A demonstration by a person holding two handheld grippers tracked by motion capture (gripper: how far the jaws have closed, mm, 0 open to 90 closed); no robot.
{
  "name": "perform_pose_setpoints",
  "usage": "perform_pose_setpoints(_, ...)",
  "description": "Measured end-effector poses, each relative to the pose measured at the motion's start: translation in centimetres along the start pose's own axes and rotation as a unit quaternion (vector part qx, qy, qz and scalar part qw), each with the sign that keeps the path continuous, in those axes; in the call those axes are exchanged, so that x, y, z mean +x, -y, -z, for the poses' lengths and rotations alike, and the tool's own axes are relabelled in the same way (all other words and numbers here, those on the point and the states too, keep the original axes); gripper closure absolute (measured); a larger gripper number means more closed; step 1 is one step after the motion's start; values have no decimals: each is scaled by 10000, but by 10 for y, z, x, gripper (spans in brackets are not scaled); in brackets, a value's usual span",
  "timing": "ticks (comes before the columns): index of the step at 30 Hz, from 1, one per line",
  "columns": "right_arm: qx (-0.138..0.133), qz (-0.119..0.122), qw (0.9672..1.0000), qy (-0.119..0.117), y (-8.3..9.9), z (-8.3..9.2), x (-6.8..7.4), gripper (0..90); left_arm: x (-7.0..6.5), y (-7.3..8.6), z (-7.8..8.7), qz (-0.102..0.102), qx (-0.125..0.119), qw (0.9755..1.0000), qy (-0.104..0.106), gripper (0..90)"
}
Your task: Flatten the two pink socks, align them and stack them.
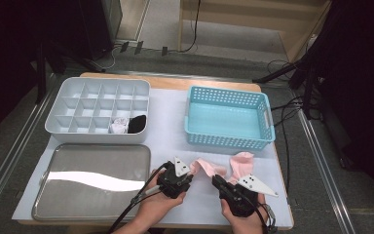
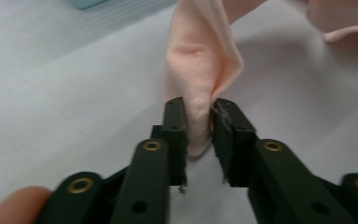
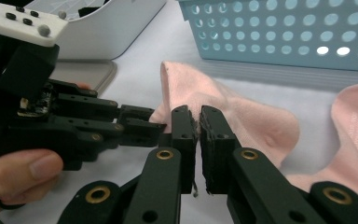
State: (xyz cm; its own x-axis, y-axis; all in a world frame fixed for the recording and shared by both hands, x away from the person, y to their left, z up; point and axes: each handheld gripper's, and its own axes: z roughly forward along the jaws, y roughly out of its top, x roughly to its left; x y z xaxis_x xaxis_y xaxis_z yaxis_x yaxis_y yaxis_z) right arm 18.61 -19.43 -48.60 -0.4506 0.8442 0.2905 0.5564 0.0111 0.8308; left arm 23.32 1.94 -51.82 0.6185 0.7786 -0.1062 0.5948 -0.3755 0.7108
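— Where was the pink sock?
— Near the bench's front edge, just in front of the blue basket.
— And the jaws?
— The left gripper pinched one end of it. The right gripper was clenched on its fabric, beside the left.

From the high view you look forward and down over the whole table, your forearms entering at the bottom edge. Each gripper view sits close behind its own black jaws, low over the cloth and facing along them. All three share the pink sock; the right gripper view and high view also share the basket.
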Motion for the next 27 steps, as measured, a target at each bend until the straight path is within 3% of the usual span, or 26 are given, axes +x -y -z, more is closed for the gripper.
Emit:
perform_pose_setpoints(4, -72, -28, 10000, -34, 0, 7, 1, 851, 14, 1, 17, 144, -67, 9990, 407, 860)
perform_pose_setpoints(6, -61, -65, 9999, -94, 0, 11, 3, 850, 20, 3, 26, 88, 1, 9974, 712, 865)
perform_pose_setpoints(8, -10, -137, 9998, -168, 2, 16, 5, 850, 25, 8, 35, -66, 301, 9941, 1041, 863)
perform_pose_setpoints(10, 94, -193, 9995, -216, 6, 21, 7, 849, 31, 14, 41, -180, 583, 9885, 1384, 857)
perform_pose_setpoints(12, 220, -398, 9986, -281, 9, 23, 7, 849, 37, 18, 44, -227, 719, 9847, 1570, 812)
perform_pose_setpoints(14, 301, -475, 9981, -265, 9, 19, 3, 844, 43, 18, 45, -191, 623, 9886, 1360, 705)
perform_pose_setpoints(15, 317, -486, 9981, -224, 8, 15, 0, 835, 48, 17, 44, -87, 496, 9920, 1160, 652)
perform_pose_setpoints(16, 300, -533, 9980, -177, 5, 7, -4, 813, 49, 16, 44, -29, 415, 9937, 1044, 597)
perform_pose_setpoints(19, 215, -519, 9984, -34, -1, -8, -10, 783, 54, 12, 40, -20, 229, 9980, 594, 571)
perform_pose_setpoints(24, 27, -226, 9989, 407, -15, -39, -21, 721, 62, 10, 34, 209, -6, 9998, 40, 528)
perform_pose_setpoints(27, -232, -50, 9975, 662, -21, -48, -26, 659, 66, 10, 36, 298, -173, 9994, -35, 521)
